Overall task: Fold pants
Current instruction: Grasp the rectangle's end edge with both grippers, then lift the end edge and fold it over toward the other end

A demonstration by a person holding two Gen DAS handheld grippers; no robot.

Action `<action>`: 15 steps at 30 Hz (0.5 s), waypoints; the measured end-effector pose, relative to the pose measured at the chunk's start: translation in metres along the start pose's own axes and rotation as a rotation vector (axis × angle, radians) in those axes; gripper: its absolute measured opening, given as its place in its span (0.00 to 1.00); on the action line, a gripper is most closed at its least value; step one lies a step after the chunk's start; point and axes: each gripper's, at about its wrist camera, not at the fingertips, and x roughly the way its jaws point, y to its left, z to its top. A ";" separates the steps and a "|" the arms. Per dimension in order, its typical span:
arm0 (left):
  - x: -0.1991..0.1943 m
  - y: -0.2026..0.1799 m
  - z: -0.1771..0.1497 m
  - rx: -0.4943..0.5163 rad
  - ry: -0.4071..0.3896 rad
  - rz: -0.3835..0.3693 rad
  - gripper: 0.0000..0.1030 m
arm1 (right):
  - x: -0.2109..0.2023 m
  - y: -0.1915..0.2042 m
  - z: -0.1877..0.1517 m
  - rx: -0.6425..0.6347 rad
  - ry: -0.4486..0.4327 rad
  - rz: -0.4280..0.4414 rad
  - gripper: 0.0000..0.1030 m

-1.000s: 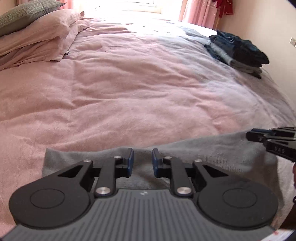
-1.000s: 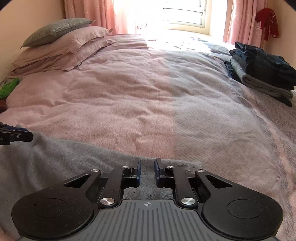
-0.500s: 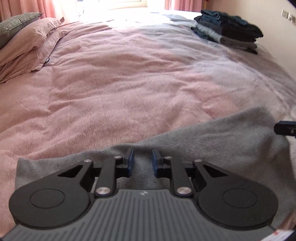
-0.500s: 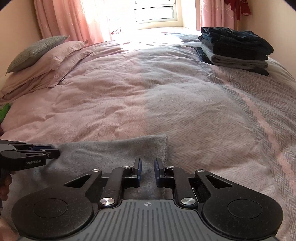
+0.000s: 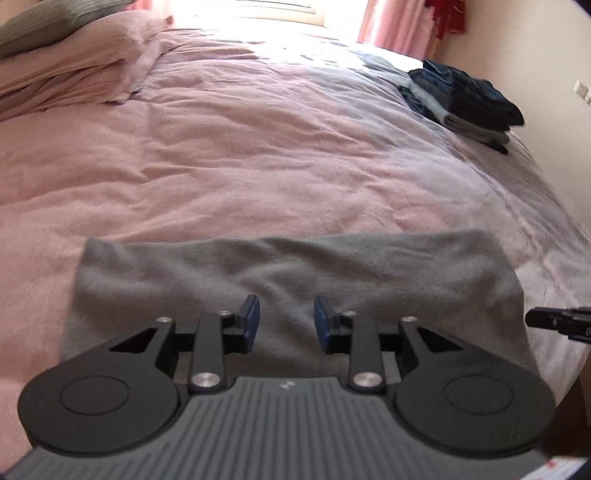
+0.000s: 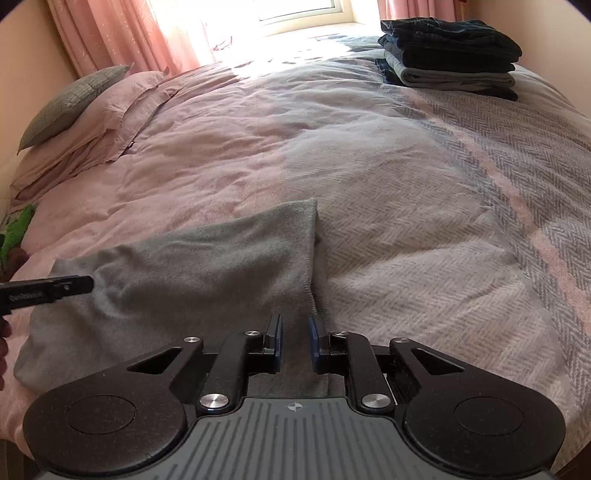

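Grey pants (image 5: 295,273) lie folded into a wide band across the near part of the pink bed cover (image 5: 258,147). My left gripper (image 5: 286,325) hovers over their near edge with its fingers apart and nothing clamped between them. In the right wrist view the pants (image 6: 203,266) stretch to the left. Their right-hand edge runs down between the narrow-set fingers of my right gripper (image 6: 295,343), which looks shut on that fabric. The left gripper's tip (image 6: 48,290) shows at the pants' left end. The right gripper's tip (image 5: 554,321) shows at the right end.
A stack of folded dark and grey clothes (image 6: 450,55) sits at the far right of the bed near the wall. Pillows (image 6: 92,110) lie at the far left, below pink curtains (image 6: 110,33). A green item (image 6: 18,229) sits off the bed's left side.
The pants went from a wide spread to a narrower folded band with a clear far edge. My left gripper's fingers have moved apart. The right gripper's gap is about the same.
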 end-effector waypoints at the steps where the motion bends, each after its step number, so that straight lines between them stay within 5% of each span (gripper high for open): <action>1: -0.008 0.019 -0.002 -0.035 0.008 0.017 0.33 | 0.000 0.004 -0.001 -0.011 0.007 -0.001 0.11; 5: -0.027 0.101 -0.012 -0.188 0.072 0.123 0.45 | 0.009 0.020 -0.008 -0.008 0.046 -0.014 0.11; 7: -0.025 0.132 -0.016 -0.254 0.115 0.113 0.56 | 0.014 0.024 -0.012 0.020 0.056 -0.012 0.11; 11: -0.009 0.181 -0.029 -0.451 0.138 -0.065 0.62 | 0.018 0.041 -0.015 0.026 0.058 -0.032 0.11; 15: 0.011 0.200 -0.034 -0.515 0.154 -0.177 0.61 | 0.023 0.062 -0.017 0.006 0.061 -0.055 0.11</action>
